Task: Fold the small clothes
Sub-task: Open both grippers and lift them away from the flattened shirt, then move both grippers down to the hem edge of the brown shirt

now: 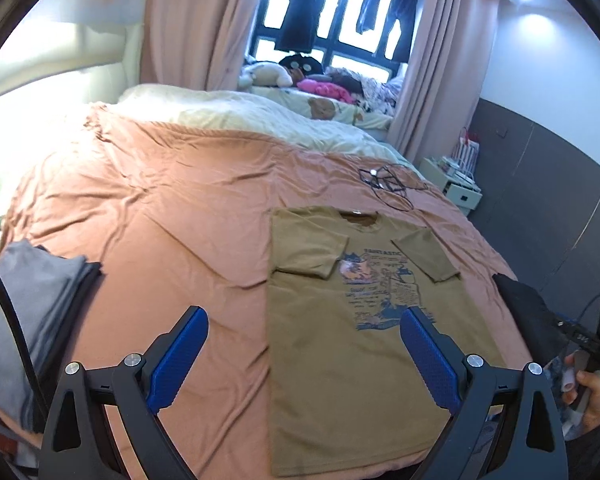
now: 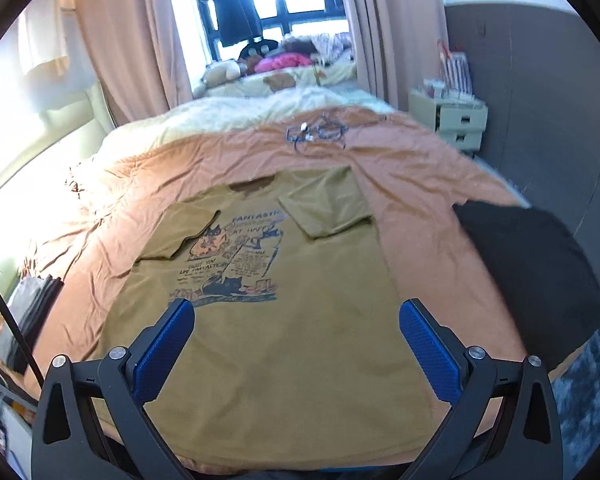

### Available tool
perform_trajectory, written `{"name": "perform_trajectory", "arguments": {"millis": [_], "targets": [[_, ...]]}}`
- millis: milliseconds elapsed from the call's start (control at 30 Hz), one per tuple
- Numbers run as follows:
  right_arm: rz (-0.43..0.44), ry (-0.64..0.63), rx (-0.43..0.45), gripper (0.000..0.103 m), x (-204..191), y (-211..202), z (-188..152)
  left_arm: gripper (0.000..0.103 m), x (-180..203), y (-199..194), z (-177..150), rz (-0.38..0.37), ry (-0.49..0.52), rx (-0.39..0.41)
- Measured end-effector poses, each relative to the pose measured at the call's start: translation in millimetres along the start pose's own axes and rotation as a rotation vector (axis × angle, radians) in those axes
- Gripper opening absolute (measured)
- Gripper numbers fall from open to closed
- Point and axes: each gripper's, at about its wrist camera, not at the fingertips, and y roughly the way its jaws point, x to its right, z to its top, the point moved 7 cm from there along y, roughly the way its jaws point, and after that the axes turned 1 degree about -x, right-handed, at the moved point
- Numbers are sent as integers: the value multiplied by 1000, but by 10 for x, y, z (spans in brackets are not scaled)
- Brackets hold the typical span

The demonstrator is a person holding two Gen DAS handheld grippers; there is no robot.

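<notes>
An olive-brown T-shirt (image 1: 340,360) with a printed picture lies flat on the orange bedspread (image 1: 160,220), both sleeves folded inward over its chest. My left gripper (image 1: 304,316) hangs open above the shirt's left edge, blue pads wide apart with nothing between them. In the right wrist view the same T-shirt (image 2: 284,344) fills the middle, and my right gripper (image 2: 296,308) stands open above its lower half, holding nothing. At the right edge of the left wrist view a hand (image 1: 592,392) holds the other gripper's handle.
A stack of folded grey clothes (image 1: 28,312) lies at the bed's left side. A black garment (image 2: 528,272) sits on the bed's right side. Tangled cables (image 1: 388,180) lie beyond the shirt's collar. A white drawer unit (image 2: 456,124) stands by the grey wall.
</notes>
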Motion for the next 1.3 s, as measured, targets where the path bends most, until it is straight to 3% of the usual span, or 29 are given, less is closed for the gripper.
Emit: {"name": "perform_trajectory", "arguments": {"millis": [133,300,600,833,1000,1200,1300], "targets": [[-38,-28,14,102,90,-149,-220,98,-122,-153,-163,23,20,25],[-75,-43,39,102,189,-269,-417,98,-202,-205,-406,-1,24,18],[-113,-4,51,102,459,-261,-787,102,-297,-103,-910,16,78,-15],[-66,58,-54,102,658,12,-1001,102,-423,181,-1332,-5,39,-94],[-73,73,-67,102,829,154,-1000,102,-525,329,-1560,-7,-6,-138],[-14,108,-97,102,905,354,-1177,101,-615,476,-1723,-68,-84,-178],[8,121,-119,102,939,416,-1256,90,-632,565,-1774,-102,-123,-204]]}}
